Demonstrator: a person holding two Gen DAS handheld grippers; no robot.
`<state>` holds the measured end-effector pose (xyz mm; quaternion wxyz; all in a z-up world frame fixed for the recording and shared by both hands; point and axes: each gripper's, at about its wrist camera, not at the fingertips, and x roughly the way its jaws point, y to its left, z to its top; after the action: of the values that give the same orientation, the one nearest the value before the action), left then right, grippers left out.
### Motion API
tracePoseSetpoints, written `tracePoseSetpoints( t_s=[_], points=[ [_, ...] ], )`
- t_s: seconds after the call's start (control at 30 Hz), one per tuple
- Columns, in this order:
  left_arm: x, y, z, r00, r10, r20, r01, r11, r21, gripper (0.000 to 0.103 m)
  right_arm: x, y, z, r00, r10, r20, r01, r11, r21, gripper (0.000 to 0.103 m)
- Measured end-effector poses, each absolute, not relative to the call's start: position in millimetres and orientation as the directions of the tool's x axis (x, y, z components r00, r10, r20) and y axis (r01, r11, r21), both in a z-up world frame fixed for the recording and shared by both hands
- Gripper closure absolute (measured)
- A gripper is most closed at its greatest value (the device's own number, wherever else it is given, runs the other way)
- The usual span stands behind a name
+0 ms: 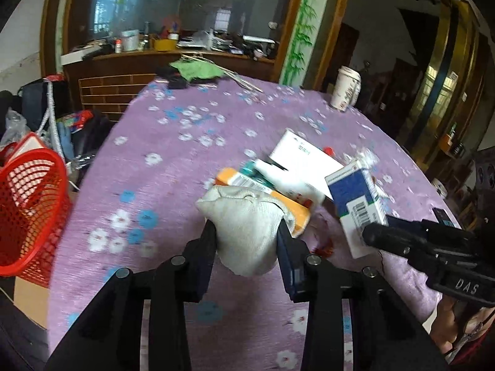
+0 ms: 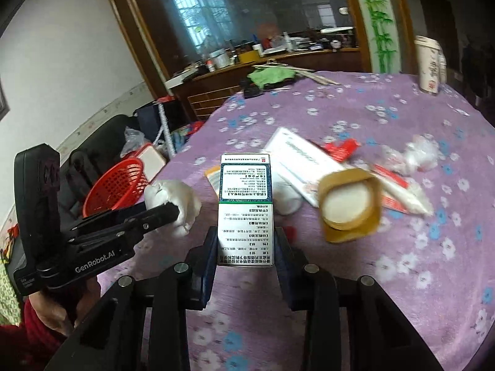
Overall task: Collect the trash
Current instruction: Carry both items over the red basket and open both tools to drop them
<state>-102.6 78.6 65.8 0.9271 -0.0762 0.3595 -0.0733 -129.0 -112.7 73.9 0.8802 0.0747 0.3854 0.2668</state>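
Left gripper clamps a crumpled white wad; right gripper clamps a medicine box. Both are held above the desk, not yet in the red basket beside it. More boxes and wrappers remain on the desk.

At the far edge of your purple floral tablecloth lies a green cloth, with a tall white paper cup standing near the right rim. Behind the table you face a cluttered wooden counter under a large glass pane, beside a pillar painted with green bamboo.
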Motion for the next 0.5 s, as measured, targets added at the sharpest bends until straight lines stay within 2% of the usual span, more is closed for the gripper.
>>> tracePoseSetpoints(
  t_s=[0.5],
  points=[
    [-130.7,212.5,87.0,0.766,0.053,-0.64,-0.198,0.967,-0.157,0.067,-104.1,11.2,89.0,0.362,0.664,-0.655,-0.595,0.705,0.386,0.066]
  ],
)
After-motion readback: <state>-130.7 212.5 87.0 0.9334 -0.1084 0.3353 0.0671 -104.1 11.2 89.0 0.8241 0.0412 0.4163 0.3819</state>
